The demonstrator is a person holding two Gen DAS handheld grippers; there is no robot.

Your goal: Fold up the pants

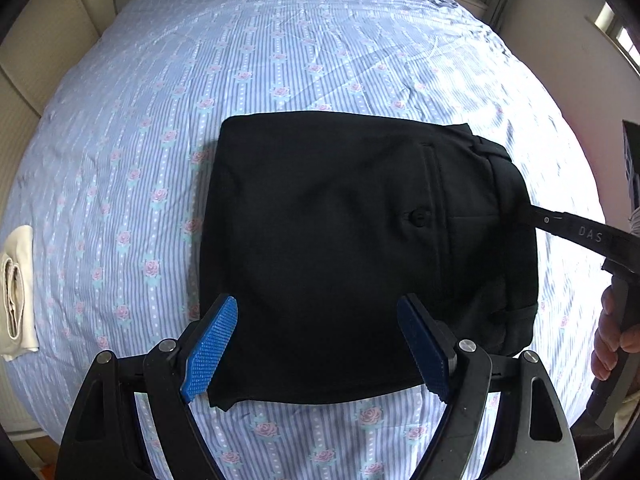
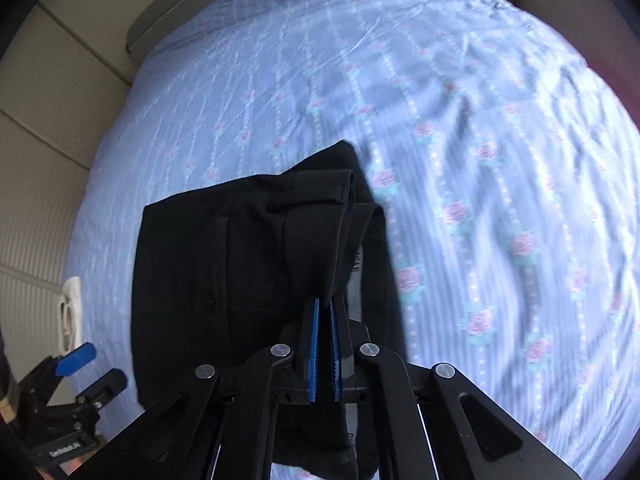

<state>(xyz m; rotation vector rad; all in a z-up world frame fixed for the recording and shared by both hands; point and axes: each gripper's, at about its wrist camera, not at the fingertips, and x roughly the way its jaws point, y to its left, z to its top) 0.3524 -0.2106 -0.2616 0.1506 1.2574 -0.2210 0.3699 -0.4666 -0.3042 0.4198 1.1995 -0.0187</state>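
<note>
The black pants (image 1: 360, 248) lie folded into a rough square on the blue flowered bedsheet (image 1: 280, 60), back pocket button up. My left gripper (image 1: 320, 344) is open, its blue pads astride the near edge of the pants, holding nothing. My right gripper (image 2: 324, 316) is shut on the waistband of the pants (image 2: 248, 280), which is lifted a little at that edge. In the left wrist view the right gripper (image 1: 532, 214) reaches in from the right to the waistband side. The left gripper (image 2: 80, 364) shows at the lower left of the right wrist view.
A folded white cloth (image 1: 16, 292) lies at the bed's left edge, also seen in the right wrist view (image 2: 70, 312). A padded headboard and wall panels (image 2: 48, 140) lie to the left. The wrinkled sheet (image 2: 500, 180) spreads wide beyond the pants.
</note>
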